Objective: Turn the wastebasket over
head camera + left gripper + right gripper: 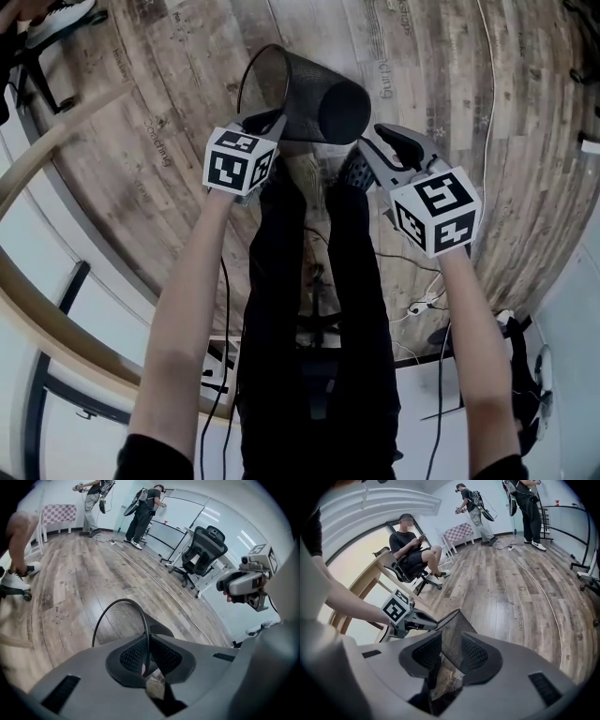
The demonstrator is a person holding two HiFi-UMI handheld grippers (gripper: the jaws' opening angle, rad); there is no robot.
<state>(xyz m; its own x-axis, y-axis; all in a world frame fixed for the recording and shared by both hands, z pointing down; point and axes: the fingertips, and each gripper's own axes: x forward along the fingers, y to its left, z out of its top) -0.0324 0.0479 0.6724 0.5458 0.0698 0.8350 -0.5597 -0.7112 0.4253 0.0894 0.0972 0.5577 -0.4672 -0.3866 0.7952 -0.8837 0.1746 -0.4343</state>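
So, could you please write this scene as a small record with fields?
object: black mesh wastebasket
pose: on its side over the wooden floor; contact with the floor unclear
left gripper: shut on the rim
right gripper: jaws apart, mesh wall between them
background: office chair, two standing people
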